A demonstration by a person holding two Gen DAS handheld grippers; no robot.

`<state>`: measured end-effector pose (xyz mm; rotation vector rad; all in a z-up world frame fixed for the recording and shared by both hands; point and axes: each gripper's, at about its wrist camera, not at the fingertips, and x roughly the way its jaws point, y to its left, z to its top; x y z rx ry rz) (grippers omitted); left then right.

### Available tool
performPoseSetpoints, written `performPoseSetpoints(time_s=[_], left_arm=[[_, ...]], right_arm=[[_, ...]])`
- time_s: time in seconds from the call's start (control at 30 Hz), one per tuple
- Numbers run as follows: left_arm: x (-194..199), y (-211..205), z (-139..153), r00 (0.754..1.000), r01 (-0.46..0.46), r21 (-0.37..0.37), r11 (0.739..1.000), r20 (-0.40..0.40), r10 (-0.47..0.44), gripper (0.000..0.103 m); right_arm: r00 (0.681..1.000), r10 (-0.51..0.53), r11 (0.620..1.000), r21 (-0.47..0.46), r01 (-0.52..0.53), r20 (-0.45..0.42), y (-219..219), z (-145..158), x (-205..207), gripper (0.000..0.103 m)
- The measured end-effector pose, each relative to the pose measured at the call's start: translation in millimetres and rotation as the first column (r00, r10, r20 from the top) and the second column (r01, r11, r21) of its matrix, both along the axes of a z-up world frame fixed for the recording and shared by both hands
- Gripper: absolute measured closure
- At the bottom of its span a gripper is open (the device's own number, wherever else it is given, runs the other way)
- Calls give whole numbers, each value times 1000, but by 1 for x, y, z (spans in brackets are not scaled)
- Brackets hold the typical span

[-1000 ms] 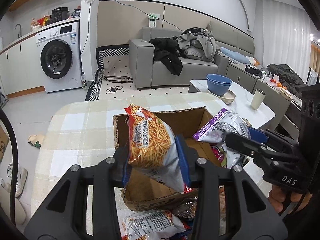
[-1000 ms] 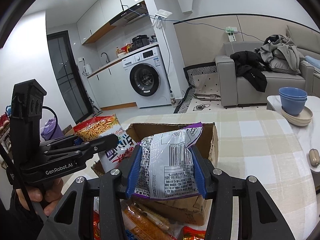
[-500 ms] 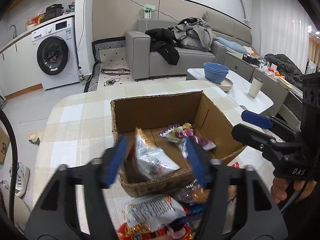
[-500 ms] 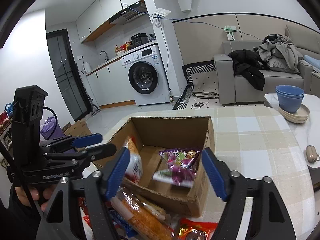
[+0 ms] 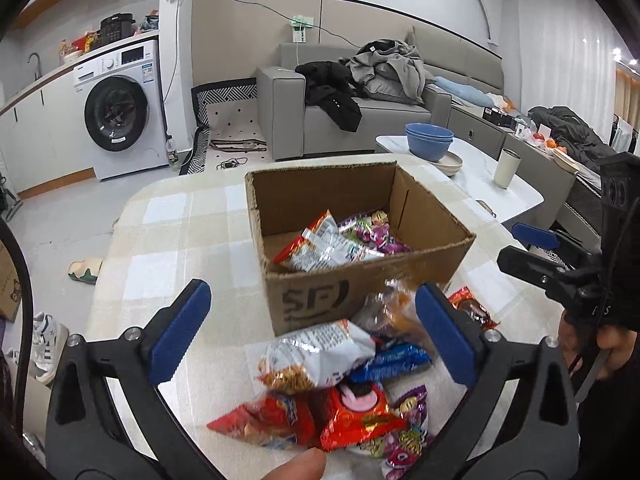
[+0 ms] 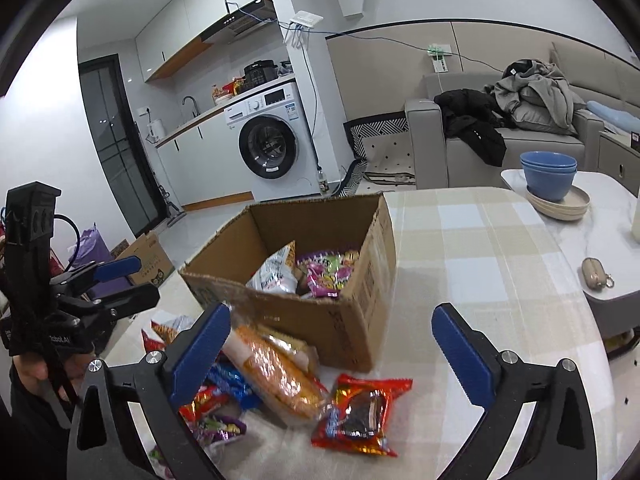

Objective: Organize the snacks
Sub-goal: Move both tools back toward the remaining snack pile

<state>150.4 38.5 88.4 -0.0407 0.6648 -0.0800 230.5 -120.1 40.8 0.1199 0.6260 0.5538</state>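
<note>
An open cardboard box (image 5: 360,292) (image 6: 360,320) stands on the checked table. Inside lie a silver-and-orange noodle snack bag (image 5: 324,246) (image 6: 276,272) and a purple snack bag (image 5: 372,232) (image 6: 328,276). A pile of loose snack packets (image 5: 320,360) (image 6: 280,376) lies in front of the box. My left gripper (image 5: 312,332) is open and empty above the pile. My right gripper (image 6: 332,348) is open and empty above the pile's right side, over a red packet (image 6: 360,412). Each gripper also shows at the edge of the other's view.
A white side table (image 6: 608,240) to the right holds blue bowls (image 6: 550,172) on plates and a small pouch (image 6: 596,274). A cup (image 5: 506,168) stands on it too. A sofa (image 5: 360,116), washing machine (image 5: 120,108) and floor clutter lie beyond the table.
Both grippers opened and let their snack bags drop into the box. Both then pulled back toward me and now hang over the loose pile in front of the box.
</note>
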Motion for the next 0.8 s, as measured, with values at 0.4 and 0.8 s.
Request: performPoseSetpoints(time_s=[0.4, 0.8], left_arm=[[-52, 12, -34, 997, -59, 15, 998, -41, 60, 1], [-55, 31, -78, 989, -83, 2, 997, -122, 83, 1]], right_arm=[[999, -5, 999, -38, 3, -50, -11, -30, -25, 1], [993, -6, 994, -109, -7, -115, -10, -52, -20, 1]])
